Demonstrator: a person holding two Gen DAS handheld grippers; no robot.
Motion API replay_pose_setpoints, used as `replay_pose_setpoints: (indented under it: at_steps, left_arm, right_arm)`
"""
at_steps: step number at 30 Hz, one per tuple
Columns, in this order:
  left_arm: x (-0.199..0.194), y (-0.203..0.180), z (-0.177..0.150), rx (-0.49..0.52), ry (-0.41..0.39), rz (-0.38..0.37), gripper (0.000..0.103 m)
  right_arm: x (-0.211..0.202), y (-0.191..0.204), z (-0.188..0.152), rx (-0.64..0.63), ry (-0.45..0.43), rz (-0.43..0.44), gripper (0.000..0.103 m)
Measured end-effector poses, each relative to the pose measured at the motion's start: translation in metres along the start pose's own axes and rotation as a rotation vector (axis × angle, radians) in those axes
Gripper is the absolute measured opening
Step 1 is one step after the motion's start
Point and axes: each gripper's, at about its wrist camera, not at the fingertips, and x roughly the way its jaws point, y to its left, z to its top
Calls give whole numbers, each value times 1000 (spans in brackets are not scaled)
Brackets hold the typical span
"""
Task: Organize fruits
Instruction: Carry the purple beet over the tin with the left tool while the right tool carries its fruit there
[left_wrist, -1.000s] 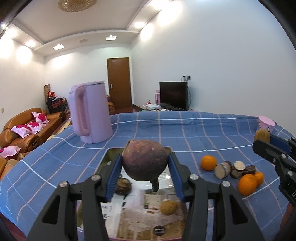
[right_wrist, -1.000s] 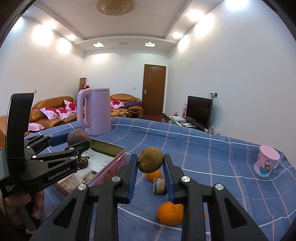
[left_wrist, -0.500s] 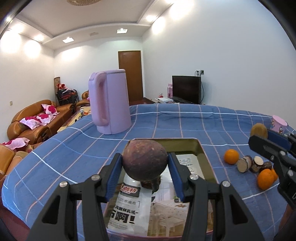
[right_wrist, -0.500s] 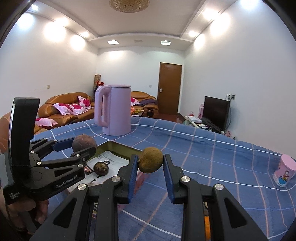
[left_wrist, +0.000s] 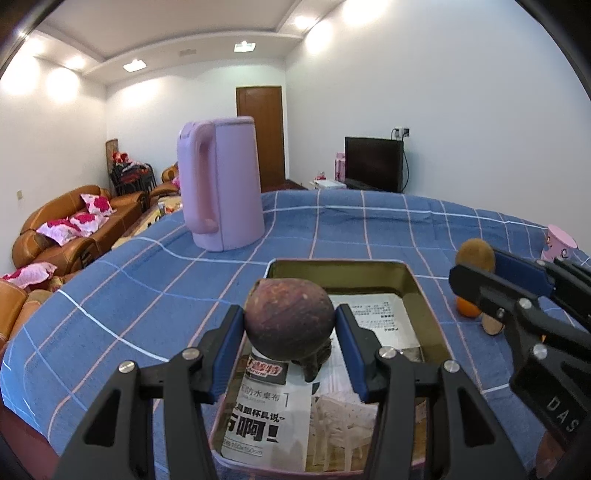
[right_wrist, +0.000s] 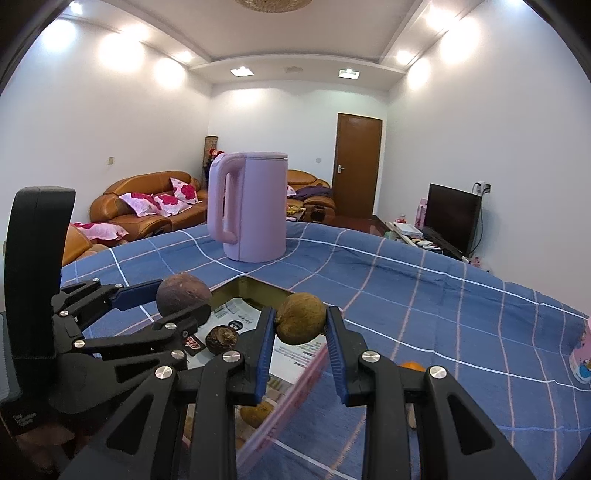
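Purple fruit (left_wrist: 288, 318) and brown fruit (right_wrist: 301, 323) gripped above tin tray's rim (left_wrist: 338, 263)

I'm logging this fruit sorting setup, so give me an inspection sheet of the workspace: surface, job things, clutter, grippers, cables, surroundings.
Surface: table under a blue checked cloth.
Job's things: metal tray lined with printed paper; a dark fruit lies in it; an orange on the cloth beside the tray.
Clutter: pink kettle upright beyond the tray; pink cup at the far right edge.
Grippers: left gripper shut on a purple fruit above the tray; right gripper shut on a brown fruit over the tray's edge.
Cables: one from the TV to a wall socket.
Surroundings: living room, brown sofas, wooden door.
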Motion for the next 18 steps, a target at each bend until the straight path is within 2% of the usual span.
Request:
replay_pose_setpoints:
  at_steps: [18]
  left_arm:
    - [20,4,-3,2,99,-33,53]
  right_arm:
    - [29,4,-7,3,97,45,30]
